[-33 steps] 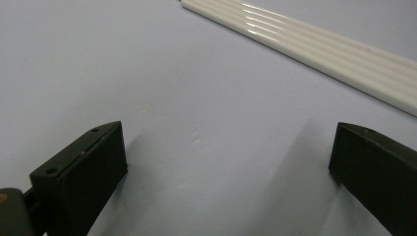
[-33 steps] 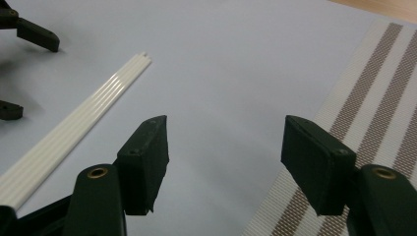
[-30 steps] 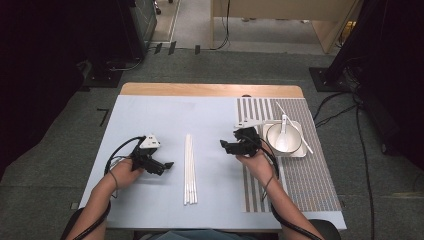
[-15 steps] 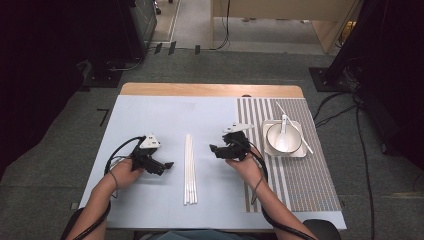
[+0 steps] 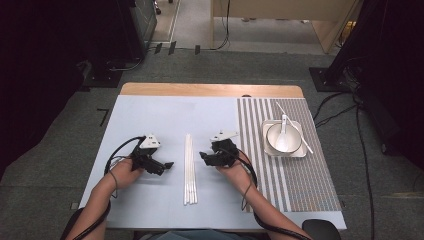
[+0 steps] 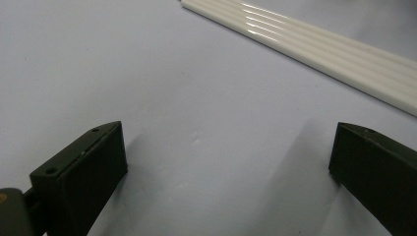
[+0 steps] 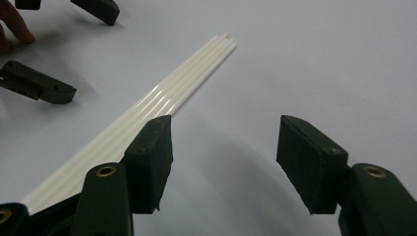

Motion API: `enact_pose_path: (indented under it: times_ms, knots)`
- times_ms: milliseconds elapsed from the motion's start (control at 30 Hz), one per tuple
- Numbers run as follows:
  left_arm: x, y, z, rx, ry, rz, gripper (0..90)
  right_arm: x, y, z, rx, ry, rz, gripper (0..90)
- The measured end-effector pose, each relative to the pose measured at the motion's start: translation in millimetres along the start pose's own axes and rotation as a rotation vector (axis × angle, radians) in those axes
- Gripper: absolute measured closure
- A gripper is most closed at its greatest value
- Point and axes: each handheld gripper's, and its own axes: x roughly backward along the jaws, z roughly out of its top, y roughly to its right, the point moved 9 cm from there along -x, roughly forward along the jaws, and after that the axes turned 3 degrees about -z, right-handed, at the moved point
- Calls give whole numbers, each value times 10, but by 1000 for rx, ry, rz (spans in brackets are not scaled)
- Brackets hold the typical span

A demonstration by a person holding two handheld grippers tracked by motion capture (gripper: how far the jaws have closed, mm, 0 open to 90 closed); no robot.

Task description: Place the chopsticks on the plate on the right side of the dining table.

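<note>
High view, near edge: a person's forearms come in from the bottom, each hand holding a gripper over the pale blue table [image 5: 165, 115].
Left gripper [image 5: 167, 165]: low over the table, left of the sticks and a little apart from them, jaws pointing right toward them.
Left jaws: spread wide in the left gripper view, bare table between them, nothing held.
Right gripper [image 5: 202, 156]: just right of the sticks, jaws pointing left toward them, closer to them than the left gripper is.
Right jaws: spread wide in the right gripper view; one jaw hangs over the edge of the bundle, whether it touches I cannot tell; the other stands over bare table; nothing gripped.
Sticks [image 5: 190, 167]: a few thin white sticks lying flat, side by side and touching, in one straight bundle running away from the person, between the two grippers near the table's middle.
Sticks, gripper views: they cross the upper right corner of the left gripper view [image 6: 314, 42]; in the right gripper view [image 7: 162, 105] they run from the bottom left up to the middle.
Mat [image 5: 290, 170]: striped, covering the right part of the table.
Tray [image 5: 300, 152]: square, white, on the mat, well right of the right gripper.
Bowl [image 5: 272, 137]: white, on the tray, with a white spoon [image 5: 283, 132] in it.
Far edge: a bare wooden strip [image 5: 210, 90] of table beyond the blue cover.
</note>
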Motion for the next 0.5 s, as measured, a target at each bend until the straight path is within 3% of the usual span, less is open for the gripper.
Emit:
enact_pose_path:
  times_ms: [500]
  knots:
    - [0,-1,-1,-1,0,0,6,-113,-336,-92,19,0,55,488]
